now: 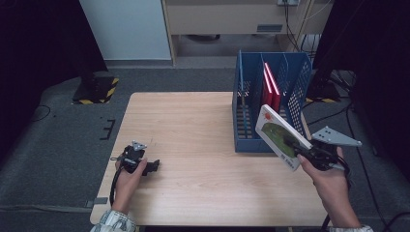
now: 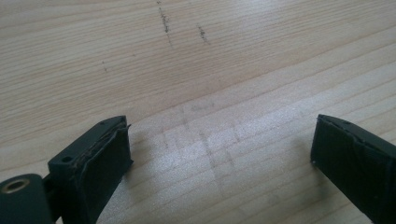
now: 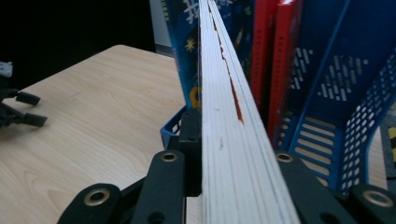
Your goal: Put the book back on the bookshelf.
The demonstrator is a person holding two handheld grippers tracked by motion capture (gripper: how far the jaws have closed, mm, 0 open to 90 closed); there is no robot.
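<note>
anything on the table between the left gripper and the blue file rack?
Nothing: in the high view, bare wooden table runs from the left gripper to the blue file rack. The book sits clamped in the right gripper, beside the rack.

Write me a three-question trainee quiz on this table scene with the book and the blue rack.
1. True or false: the right gripper is shut on the book.
2. Which colour are the books already standing in the blue rack? A green, B red, C yellow.
3. What lies between the jaws of the left gripper?

Key: 1 true. 2 B. 3 Nothing; they stand open over the bare wooden table.
</note>
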